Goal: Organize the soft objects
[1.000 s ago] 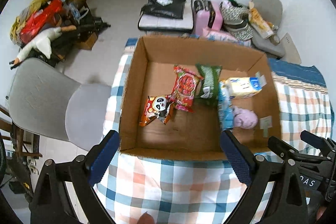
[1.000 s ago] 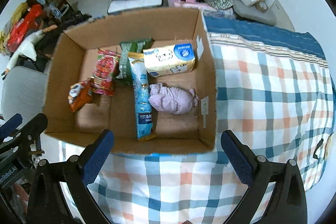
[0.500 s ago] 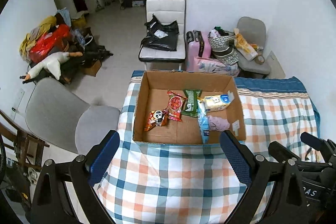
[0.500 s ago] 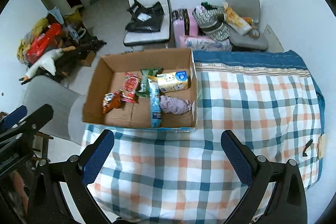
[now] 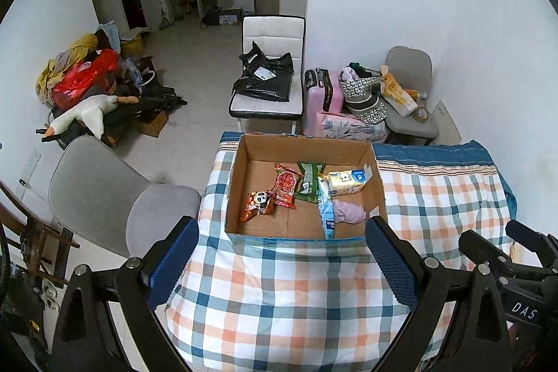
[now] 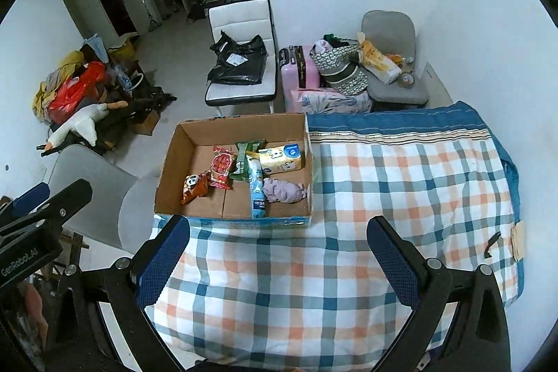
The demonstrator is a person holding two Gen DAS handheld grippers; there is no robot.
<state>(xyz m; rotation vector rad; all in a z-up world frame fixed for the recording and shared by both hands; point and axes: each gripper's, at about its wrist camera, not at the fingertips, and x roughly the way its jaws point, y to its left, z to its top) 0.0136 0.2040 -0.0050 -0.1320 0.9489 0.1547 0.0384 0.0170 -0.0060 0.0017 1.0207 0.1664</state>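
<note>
The open brown cardboard box (image 6: 240,173) is seen ahead of both grippers, standing at the left far part of the checked blue, orange and white cloth (image 6: 401,190) that covers the table. Inside it, the soft things are laid side by side: an orange panda-printed snack packet (image 6: 193,187), a red snack packet (image 6: 221,169), a green packet (image 6: 244,157), a long pale-blue packet (image 6: 256,189) whose long axis runs from the near wall toward the far wall, a yellow and blue tissue pack (image 6: 282,157) and a crumpled lilac cloth (image 6: 282,190).

The left gripper (image 5: 280,262) is held with its jaws spread wide and nothing between them; the right gripper (image 6: 277,262) is likewise wide apart and empty. Both are held well back from the near box wall, above bare cloth.

The box is centred ahead of the left gripper, so that one is judged the nearer; from the right gripper it lies ahead and to the left. Open cloth is left to the right of the box for any further placing. A grey padded chair (image 5: 104,194) is found just beside the table's left edge, so room on that side is judged tight
</note>
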